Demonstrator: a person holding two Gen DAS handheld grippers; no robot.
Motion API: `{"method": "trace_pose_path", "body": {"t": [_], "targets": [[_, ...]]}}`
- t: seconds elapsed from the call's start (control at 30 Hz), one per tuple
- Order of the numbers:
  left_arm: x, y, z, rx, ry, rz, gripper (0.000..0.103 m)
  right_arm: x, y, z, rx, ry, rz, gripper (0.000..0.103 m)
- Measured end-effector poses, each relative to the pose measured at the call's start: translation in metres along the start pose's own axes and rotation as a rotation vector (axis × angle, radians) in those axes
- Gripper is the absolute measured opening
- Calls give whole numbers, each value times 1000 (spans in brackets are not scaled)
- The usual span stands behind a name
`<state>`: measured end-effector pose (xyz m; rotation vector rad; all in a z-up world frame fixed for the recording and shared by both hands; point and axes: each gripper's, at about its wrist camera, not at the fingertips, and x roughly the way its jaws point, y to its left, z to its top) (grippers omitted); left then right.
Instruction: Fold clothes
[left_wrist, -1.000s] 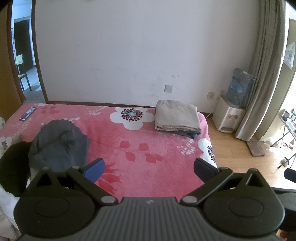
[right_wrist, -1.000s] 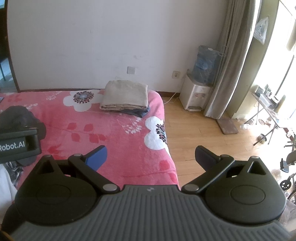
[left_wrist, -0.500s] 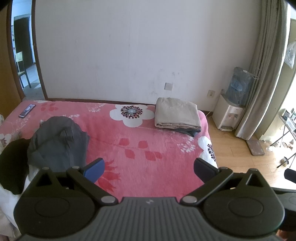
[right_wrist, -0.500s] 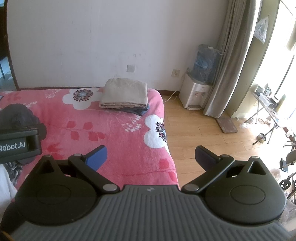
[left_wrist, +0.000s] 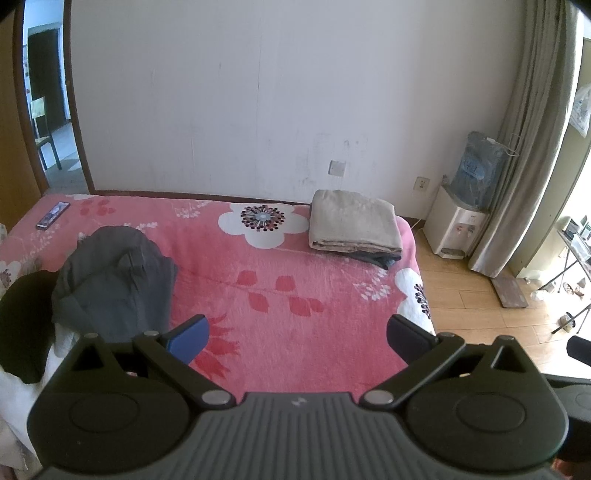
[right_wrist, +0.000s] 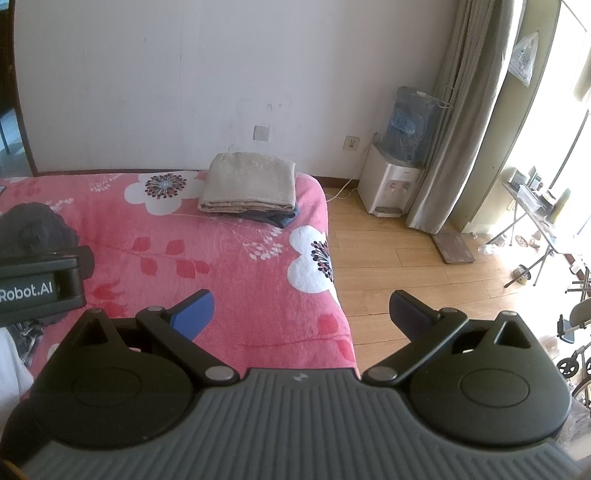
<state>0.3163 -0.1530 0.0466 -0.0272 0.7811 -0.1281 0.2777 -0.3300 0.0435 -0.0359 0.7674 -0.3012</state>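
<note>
Both grippers, the left gripper (left_wrist: 297, 334) and the right gripper (right_wrist: 301, 312), are being held wide apart and empty above the pink bedspread (left_wrist: 266, 295), nothing being touched, while the crumpled grey garment (left_wrist: 114, 280) is lying ahead-left of the left one.

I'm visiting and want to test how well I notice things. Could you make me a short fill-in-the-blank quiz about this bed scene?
1. The folded beige cloth lies on top of a darker garment at the far ____ corner of the bed.
2. The crumpled grey garment lies on the ____ blanket.
3. The jaws of the left gripper and the right gripper are both ____.

Missing words: right; pink; open
</note>
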Motion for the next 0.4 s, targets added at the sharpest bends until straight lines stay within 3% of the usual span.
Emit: {"method": "trace_pose_path", "body": {"t": [0.4], "targets": [[3, -1, 0, -5, 9, -1, 103, 1, 1, -1, -2, 4, 2, 102]]}}
